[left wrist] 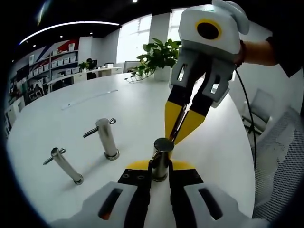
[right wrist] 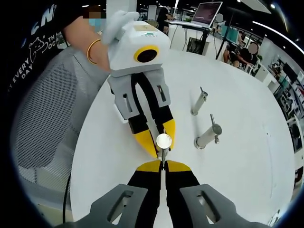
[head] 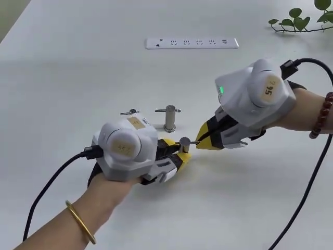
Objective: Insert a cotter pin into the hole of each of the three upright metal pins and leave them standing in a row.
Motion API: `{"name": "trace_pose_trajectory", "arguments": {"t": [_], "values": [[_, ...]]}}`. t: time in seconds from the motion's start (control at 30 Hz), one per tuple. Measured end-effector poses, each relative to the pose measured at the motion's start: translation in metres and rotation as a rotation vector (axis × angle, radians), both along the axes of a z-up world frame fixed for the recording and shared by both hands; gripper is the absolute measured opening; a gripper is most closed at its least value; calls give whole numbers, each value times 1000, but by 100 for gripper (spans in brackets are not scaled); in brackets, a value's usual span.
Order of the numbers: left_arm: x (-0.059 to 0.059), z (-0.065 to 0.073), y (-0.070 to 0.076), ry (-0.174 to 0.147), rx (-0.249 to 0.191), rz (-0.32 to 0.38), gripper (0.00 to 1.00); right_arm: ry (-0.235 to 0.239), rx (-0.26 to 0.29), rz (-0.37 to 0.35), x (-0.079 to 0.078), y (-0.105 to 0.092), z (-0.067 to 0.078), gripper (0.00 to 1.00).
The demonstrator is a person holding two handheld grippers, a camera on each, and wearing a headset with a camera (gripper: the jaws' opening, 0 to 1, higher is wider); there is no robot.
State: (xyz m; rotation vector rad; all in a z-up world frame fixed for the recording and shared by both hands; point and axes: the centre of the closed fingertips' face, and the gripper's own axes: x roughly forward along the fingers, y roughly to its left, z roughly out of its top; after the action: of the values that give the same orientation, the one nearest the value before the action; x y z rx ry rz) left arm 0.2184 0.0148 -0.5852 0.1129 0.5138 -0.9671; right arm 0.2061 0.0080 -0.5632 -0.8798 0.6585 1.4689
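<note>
Now the unpinned metal pin [head: 184, 144] is upright near the middle of the counter [head: 78, 78], clamped in the jaws of the left gripper [head: 182, 152]. The right gripper [head: 201, 140] has its jaws closed on a cotter pin [right wrist: 163, 153] at that pin's top. Just beyond stand a second pin [head: 169, 119] and, farther left, a third pin [head: 133, 111].

— What is seen around the work?
— A wide white table [head: 78, 62] is seen. A power strip [head: 192, 42] is laid on it, and a green plant [head: 297, 22] is placed at the far edge.
— And the room?
— Bright windows [left wrist: 135, 42] are seen behind, with shelves [left wrist: 57, 64] beside them. A light strip [left wrist: 71, 23] is fixed on the dark ceiling.
</note>
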Motion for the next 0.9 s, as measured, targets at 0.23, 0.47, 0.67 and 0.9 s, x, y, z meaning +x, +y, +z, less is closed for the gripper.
{"name": "trace_pose_trajectory", "arguments": {"t": [0.23, 0.47, 0.67, 0.9], "values": [[0, -4, 1, 35, -44, 48, 13, 20, 2, -25, -1, 3, -1, 0], [0, -6, 1, 51, -58, 76, 13, 28, 5, -37, -1, 7, 0, 0], [1, -7, 1, 55, -59, 86, 13, 21, 14, -31, -1, 12, -1, 0], [1, -8, 1, 55, -59, 94, 13, 20, 16, -36, 1, 11, -2, 0]]}}
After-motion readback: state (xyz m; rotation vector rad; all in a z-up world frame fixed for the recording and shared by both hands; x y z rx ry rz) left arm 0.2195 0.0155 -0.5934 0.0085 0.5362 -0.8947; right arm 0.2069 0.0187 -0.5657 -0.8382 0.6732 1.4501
